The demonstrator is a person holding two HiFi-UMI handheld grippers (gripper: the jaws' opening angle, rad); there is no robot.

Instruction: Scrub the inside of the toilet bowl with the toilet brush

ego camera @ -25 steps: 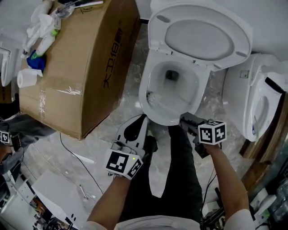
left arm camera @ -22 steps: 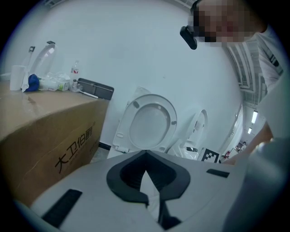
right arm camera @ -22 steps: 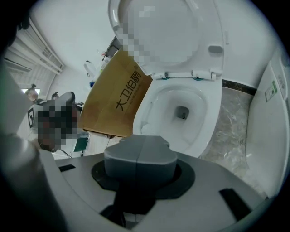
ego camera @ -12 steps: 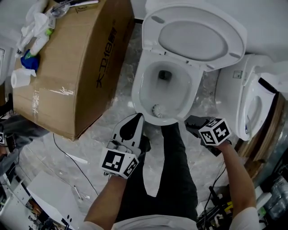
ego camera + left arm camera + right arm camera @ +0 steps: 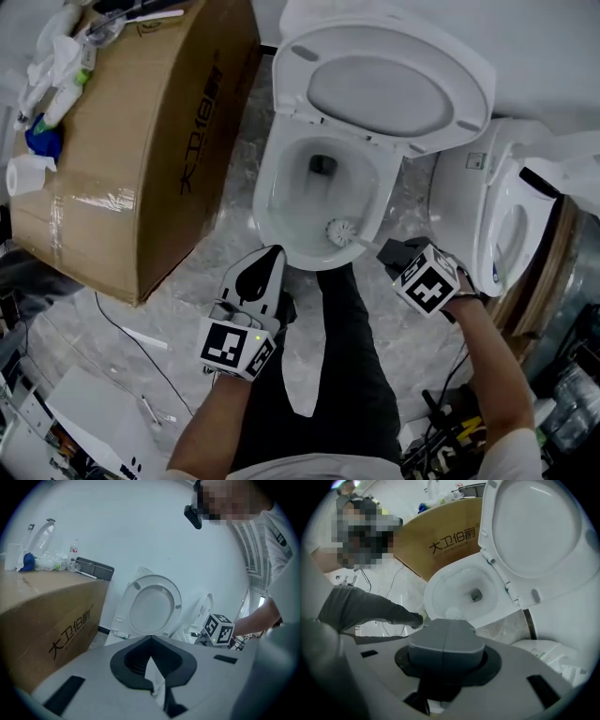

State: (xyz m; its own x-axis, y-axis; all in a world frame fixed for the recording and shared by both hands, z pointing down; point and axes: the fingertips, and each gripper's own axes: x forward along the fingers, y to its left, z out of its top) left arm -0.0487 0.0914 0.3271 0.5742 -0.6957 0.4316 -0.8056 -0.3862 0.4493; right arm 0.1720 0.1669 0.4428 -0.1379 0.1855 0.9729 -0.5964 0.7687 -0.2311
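Swept the toilet brush head (image 5: pixel 339 232) from well left of the right gripper (image 5: pixel 384 249) to just before its jaws.

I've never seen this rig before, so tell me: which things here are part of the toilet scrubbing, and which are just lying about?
In the job: toilet bowl, toilet brush with its head inside, right gripper holding it.
Lying about: cardboard box, paper roll on it, second toilet.
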